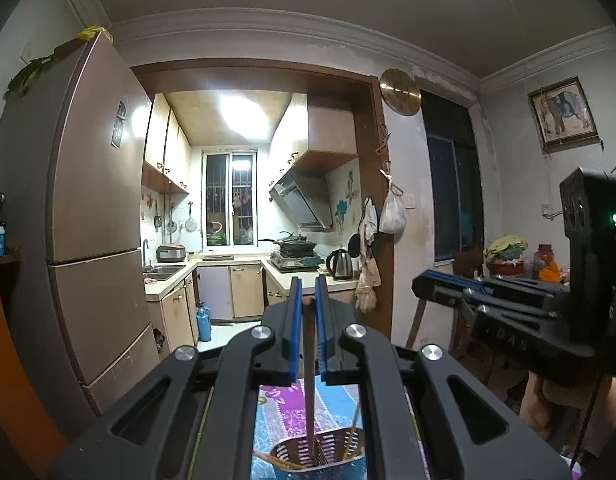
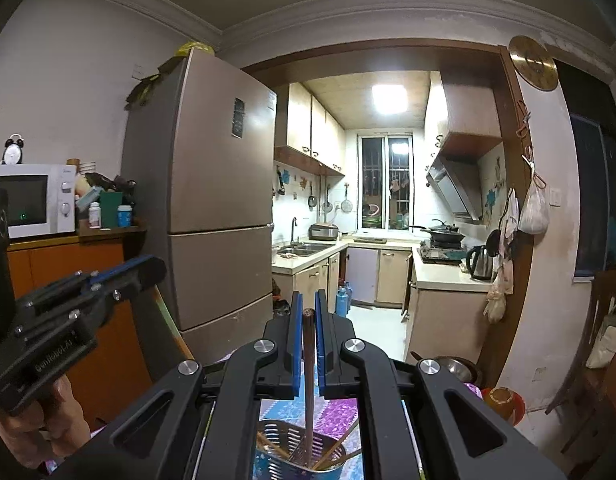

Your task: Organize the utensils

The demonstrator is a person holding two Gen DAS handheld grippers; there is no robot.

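In the left wrist view my left gripper (image 1: 307, 292) is shut on a brown chopstick (image 1: 309, 392) that stands upright between the blue pads, its lower end in a perforated utensil holder (image 1: 319, 454) below. In the right wrist view my right gripper (image 2: 306, 308) is shut on another brown chopstick (image 2: 309, 392), its lower end in the same holder (image 2: 286, 450). Several other chopsticks lean in the holder. Each gripper shows in the other's view: the right gripper (image 1: 427, 280), the left gripper (image 2: 148, 270).
The holder stands on a purple and blue floral cloth (image 1: 284, 408). A tall brown fridge (image 2: 212, 200) stands left, a microwave (image 2: 32, 200) on an orange cabinet further left. A kitchen opens ahead. A metal bowl (image 2: 455, 366) sits right of the holder.
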